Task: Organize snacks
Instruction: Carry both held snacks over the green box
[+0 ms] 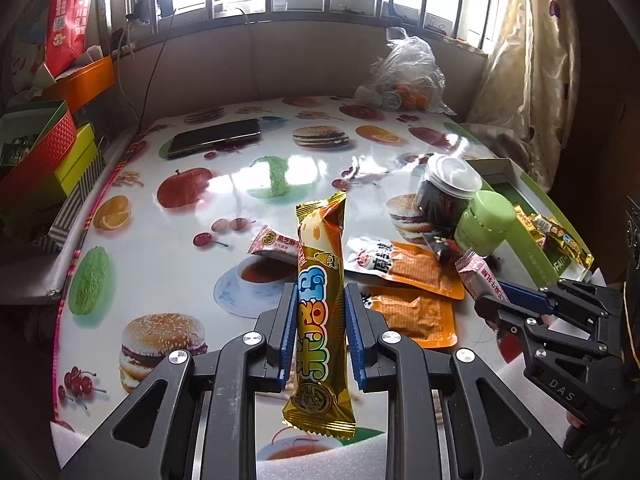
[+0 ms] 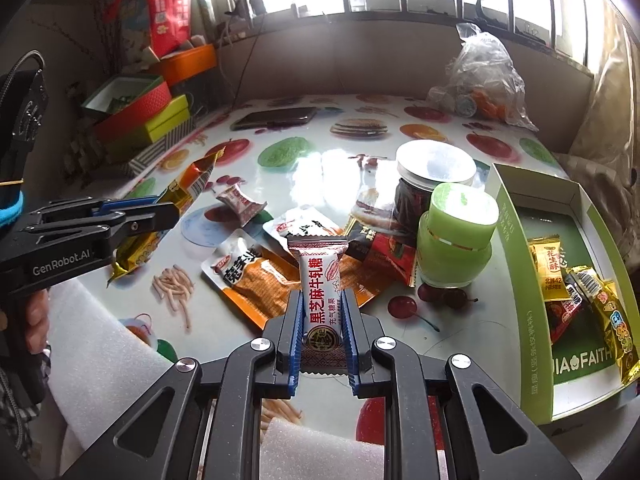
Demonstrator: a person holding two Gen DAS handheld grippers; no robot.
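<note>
My left gripper (image 1: 320, 300) is shut on a long gold snack bar (image 1: 320, 280), held above the table; from the right wrist view that left gripper (image 2: 168, 210) shows at the left with the gold bar (image 2: 188, 184) sticking out. My right gripper (image 2: 322, 304) is shut on a small pink-and-white nougat candy (image 2: 322, 276); in the left wrist view it appears at the right edge (image 1: 486, 294) with the candy (image 1: 476, 276). A green open box (image 2: 520, 264) at the right holds several gold snack packs (image 2: 554, 264).
Orange snack pouches (image 2: 256, 280), a small pink candy (image 2: 240, 202) and dark red packets (image 2: 384, 256) lie on the fruit-print table (image 1: 180, 248). A dark jar with clear lid (image 2: 424, 184) and a green jar (image 2: 456, 236) stand beside the box. A phone (image 1: 216, 138) and plastic bag (image 1: 404, 76) lie farther back.
</note>
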